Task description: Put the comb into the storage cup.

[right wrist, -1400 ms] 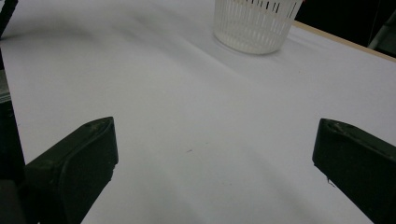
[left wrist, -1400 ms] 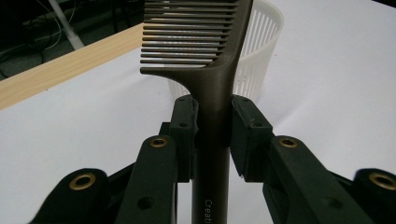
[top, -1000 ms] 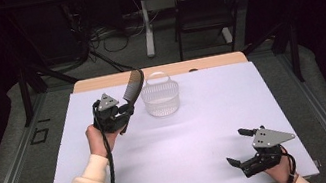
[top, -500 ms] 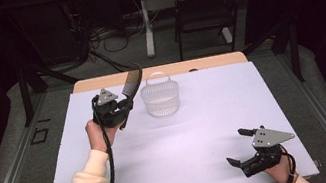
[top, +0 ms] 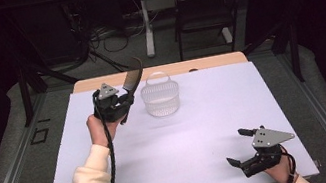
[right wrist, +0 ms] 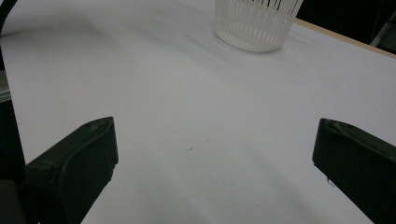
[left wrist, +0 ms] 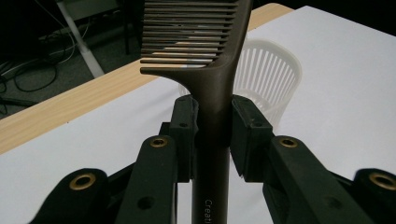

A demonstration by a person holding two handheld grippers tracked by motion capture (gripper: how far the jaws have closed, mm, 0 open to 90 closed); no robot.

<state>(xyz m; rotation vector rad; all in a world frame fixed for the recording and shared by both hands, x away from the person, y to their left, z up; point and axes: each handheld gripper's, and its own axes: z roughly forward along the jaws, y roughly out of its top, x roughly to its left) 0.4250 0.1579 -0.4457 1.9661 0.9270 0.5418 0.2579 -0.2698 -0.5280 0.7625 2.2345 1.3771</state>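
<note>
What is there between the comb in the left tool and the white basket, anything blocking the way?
Nothing visible. The left tool is clamped on the handle of the brown comb, held raised just left of the white slatted basket. Bare white table cover lies under them, and the right tool rests open, far off at the near edge.

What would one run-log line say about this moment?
left gripper: shut on comb, raised beside white basket | right gripper: open, resting low near table front edge | comb not yet in basket
</note>
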